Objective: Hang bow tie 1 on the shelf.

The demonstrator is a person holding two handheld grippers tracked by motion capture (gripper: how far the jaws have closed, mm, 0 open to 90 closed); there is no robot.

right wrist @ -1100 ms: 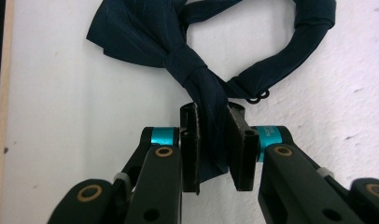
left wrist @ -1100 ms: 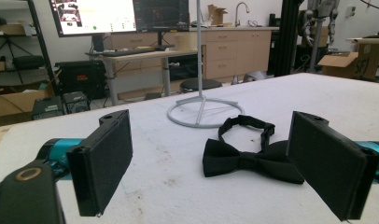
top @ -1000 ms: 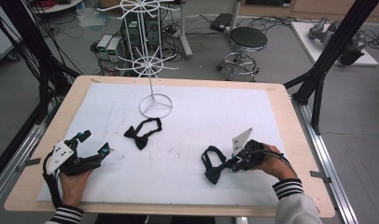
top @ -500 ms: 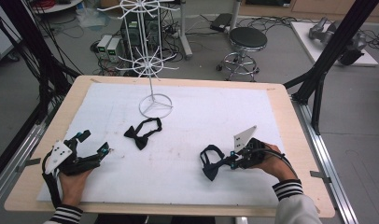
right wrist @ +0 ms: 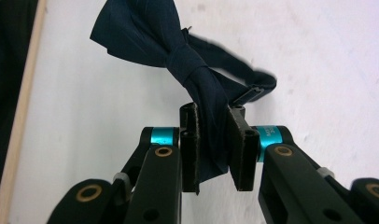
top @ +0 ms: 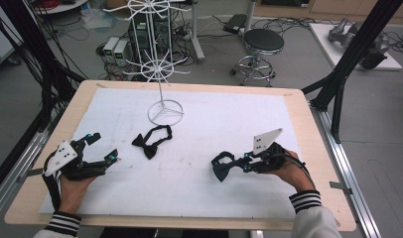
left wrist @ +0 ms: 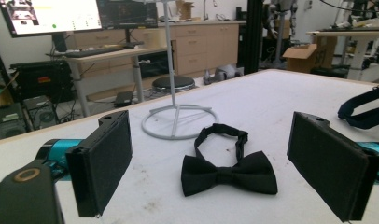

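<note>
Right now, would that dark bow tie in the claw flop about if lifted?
Probably floppy: the navy bow tie bunches where the right claw pinches one wing. Its strap trails limp, so it would likely dangle. It looks light, and cloth seems unlikely to slip.

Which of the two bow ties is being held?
The navy bow tie, pinched by one wing in the right gripper. The black bow tie lies free on the table near the stand.

Navy bow tie: dark blue, plain. Second bow tie: black, plain. Tongs: black with turquoise collars and brass-coloured rivets. Desk: pale wood rim, white mat on top. Wire stand: white. Sleeve cuffs: black-and-white stripes.
</note>
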